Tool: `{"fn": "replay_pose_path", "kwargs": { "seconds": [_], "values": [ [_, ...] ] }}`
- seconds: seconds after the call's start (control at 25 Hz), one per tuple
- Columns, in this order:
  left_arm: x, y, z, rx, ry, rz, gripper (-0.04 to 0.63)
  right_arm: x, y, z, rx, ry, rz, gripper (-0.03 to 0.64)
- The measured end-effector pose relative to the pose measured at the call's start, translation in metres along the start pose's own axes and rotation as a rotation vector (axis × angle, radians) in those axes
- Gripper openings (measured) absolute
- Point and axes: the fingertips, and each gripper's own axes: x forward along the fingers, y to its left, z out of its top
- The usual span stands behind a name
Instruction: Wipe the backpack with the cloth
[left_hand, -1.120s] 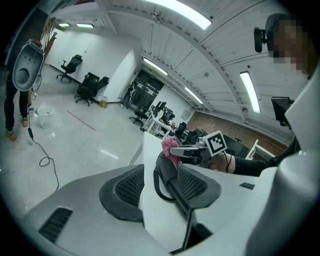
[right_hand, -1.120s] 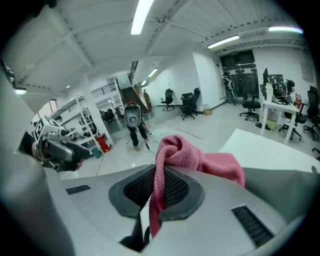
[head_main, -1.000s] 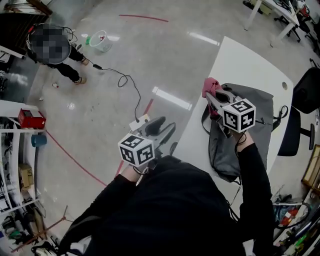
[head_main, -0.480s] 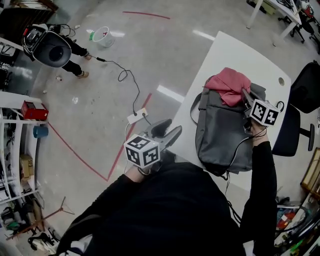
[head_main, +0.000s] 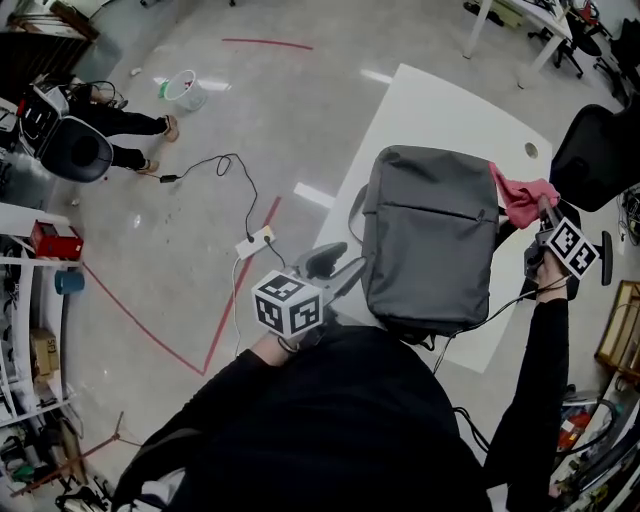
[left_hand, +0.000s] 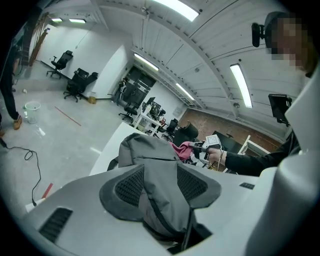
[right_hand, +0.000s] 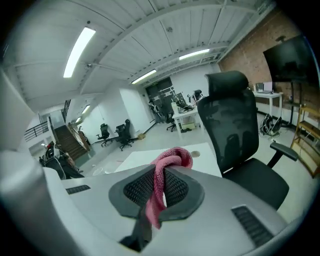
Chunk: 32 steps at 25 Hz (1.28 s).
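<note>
A grey backpack (head_main: 430, 235) lies flat on the white table (head_main: 440, 105). My left gripper (head_main: 348, 268) is at its near left corner. In the left gripper view the backpack (left_hand: 142, 150) runs down between the pads (left_hand: 131, 186), and the left gripper (left_hand: 160, 187) is shut on that grey fabric. My right gripper (head_main: 541, 212) is off the bag's right edge, shut on the pink cloth (head_main: 524, 197). In the right gripper view the cloth (right_hand: 167, 165) is pinched in the right gripper (right_hand: 159, 192), and its end folds over the fingertips.
A black office chair (head_main: 600, 150) stands right of the table, close ahead of the right gripper as the chair (right_hand: 235, 125). On the floor to the left are a cable with a power strip (head_main: 252, 240), a white bucket (head_main: 185, 88) and a seated person (head_main: 100, 135). Shelves (head_main: 30, 300) line the left edge.
The right gripper has swept the pink cloth from the backpack's far left end across its top and past its right edge. The backpack now lies flat. The left gripper has shifted closer to the bag.
</note>
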Motion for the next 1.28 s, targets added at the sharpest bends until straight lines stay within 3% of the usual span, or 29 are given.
{"fn": "replay_pose_path", "kwargs": {
  "seconds": [0.2, 0.48, 0.56, 0.8, 0.96, 1.04, 1.12, 1.2, 1.28],
  "values": [
    [-0.004, 0.008, 0.0, 0.005, -0.001, 0.001, 0.221, 0.019, 0.027, 0.017, -0.118, 0.003, 0.029, 0.036],
    [-0.036, 0.052, 0.002, -0.034, -0.006, 0.021, 0.221, 0.068, 0.129, -0.068, -0.418, 0.221, 0.083, 0.037],
    [-0.044, 0.071, 0.007, -0.052, -0.003, 0.022, 0.221, 0.074, 0.179, -0.084, -0.512, 0.24, 0.168, 0.035],
    [-0.053, 0.1, 0.024, -0.031, 0.015, -0.01, 0.221, 0.07, 0.336, -0.167, -0.938, 0.348, 0.561, 0.035],
    [-0.067, 0.124, 0.042, -0.004, 0.031, 0.011, 0.221, 0.065, 0.417, -0.194, -1.107, 0.316, 0.781, 0.035],
    [-0.07, 0.138, 0.05, -0.001, 0.032, 0.04, 0.221, 0.076, 0.438, -0.181, -1.059, 0.261, 0.851, 0.036],
    [-0.072, 0.147, 0.057, 0.003, 0.032, 0.063, 0.221, 0.097, 0.445, -0.144, -0.862, 0.197, 0.86, 0.036],
    [-0.074, 0.148, 0.06, 0.009, 0.038, 0.074, 0.221, 0.129, 0.424, -0.101, -0.633, 0.16, 0.756, 0.035],
    [-0.075, 0.141, 0.054, 0.011, 0.044, 0.077, 0.221, 0.16, 0.37, -0.08, -0.462, 0.2, 0.556, 0.036]
  ]
}}
